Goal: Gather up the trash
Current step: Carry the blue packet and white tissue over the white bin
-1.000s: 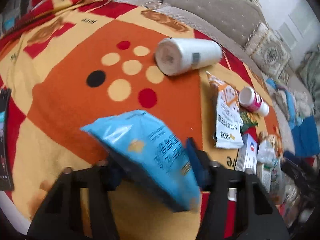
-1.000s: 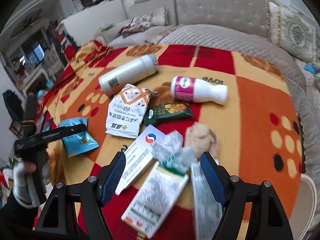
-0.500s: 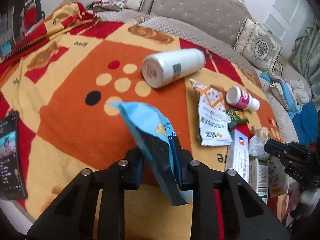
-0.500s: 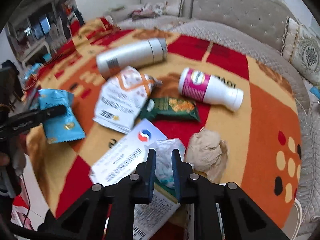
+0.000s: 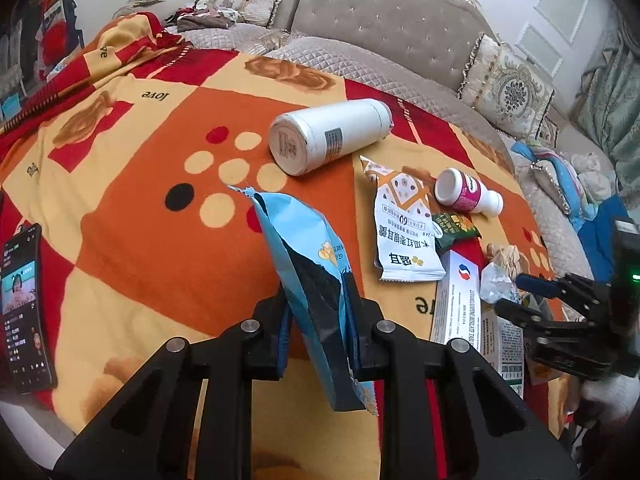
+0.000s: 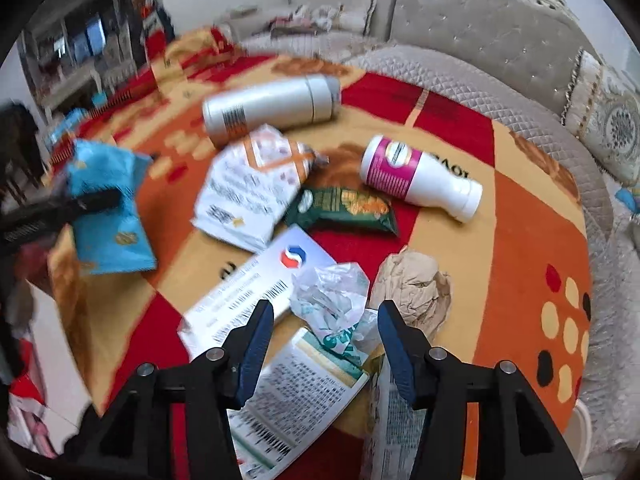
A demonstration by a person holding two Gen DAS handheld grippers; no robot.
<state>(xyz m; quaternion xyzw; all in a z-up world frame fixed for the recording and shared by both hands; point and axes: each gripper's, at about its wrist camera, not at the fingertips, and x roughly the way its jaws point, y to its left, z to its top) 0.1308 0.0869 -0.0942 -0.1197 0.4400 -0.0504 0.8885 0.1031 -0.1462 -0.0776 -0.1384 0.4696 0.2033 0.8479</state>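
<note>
My left gripper (image 5: 316, 328) is shut on a blue snack bag (image 5: 308, 264) and holds it above the blanket; the bag also shows in the right wrist view (image 6: 108, 208). My right gripper (image 6: 326, 340) is open around a crumpled white plastic wrapper (image 6: 332, 300), which lies on white cartons (image 6: 256, 292). A crumpled brown paper ball (image 6: 412, 284) lies just right of it. A white snack packet (image 6: 248, 192), a green packet (image 6: 344, 208), a pink-labelled bottle (image 6: 416, 178) and a silver flask (image 6: 272, 108) lie beyond.
The trash lies on an orange, red and yellow blanket (image 5: 132, 216) over a couch (image 5: 384, 24). A phone (image 5: 24, 308) with a lit screen lies at the blanket's left edge. Cushions (image 5: 508, 88) stand at the back right.
My left gripper has lifted the blue bag higher and turned it upright. My right gripper shut half a second ago and has opened again around the white wrapper.
</note>
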